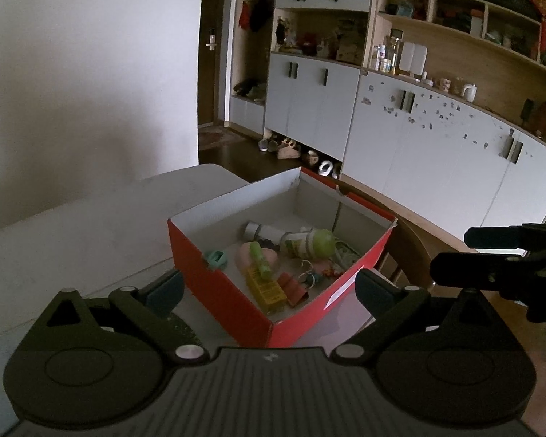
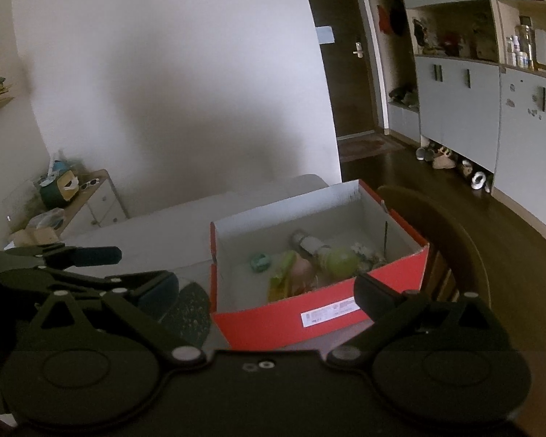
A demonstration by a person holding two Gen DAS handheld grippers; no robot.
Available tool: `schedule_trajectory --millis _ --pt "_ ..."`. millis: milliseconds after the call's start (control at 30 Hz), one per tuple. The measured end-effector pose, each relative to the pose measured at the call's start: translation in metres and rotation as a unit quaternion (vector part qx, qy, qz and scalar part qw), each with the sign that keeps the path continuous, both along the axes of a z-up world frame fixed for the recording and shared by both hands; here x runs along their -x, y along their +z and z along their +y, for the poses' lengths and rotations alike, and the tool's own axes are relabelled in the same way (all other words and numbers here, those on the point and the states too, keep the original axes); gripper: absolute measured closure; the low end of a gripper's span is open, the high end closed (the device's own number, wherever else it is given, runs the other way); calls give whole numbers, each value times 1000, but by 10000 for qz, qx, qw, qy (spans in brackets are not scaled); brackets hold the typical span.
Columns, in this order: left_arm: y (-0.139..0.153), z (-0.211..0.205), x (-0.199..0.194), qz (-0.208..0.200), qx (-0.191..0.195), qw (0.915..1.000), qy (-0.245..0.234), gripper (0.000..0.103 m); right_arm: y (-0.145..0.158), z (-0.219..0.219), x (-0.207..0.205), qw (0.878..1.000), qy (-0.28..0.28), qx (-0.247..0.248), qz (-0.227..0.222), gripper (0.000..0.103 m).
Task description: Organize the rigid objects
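Both hand-held grippers, left hand-held gripper (image 1: 269, 289) and right hand-held gripper (image 2: 267, 293), are spread wide and empty before the red box (image 1: 233, 291) of small items, set at the worktop (image 1: 72, 240) far edge, where a nudge risks tipping it off.
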State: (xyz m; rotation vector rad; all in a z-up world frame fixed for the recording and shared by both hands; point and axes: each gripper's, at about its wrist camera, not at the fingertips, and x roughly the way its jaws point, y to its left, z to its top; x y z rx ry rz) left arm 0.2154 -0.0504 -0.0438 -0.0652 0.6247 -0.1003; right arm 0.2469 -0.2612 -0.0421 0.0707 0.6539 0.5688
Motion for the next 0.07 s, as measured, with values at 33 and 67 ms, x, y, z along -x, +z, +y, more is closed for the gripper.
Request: schedule_trajectory --millis 33,67 --pt "0 1 0 8 -2 10000 -5 2 0 0 0 10000 -6 -14 17 0" --pt "0 1 1 22 -11 10000 12 2 0 0 0 10000 -17 -17 26 0"
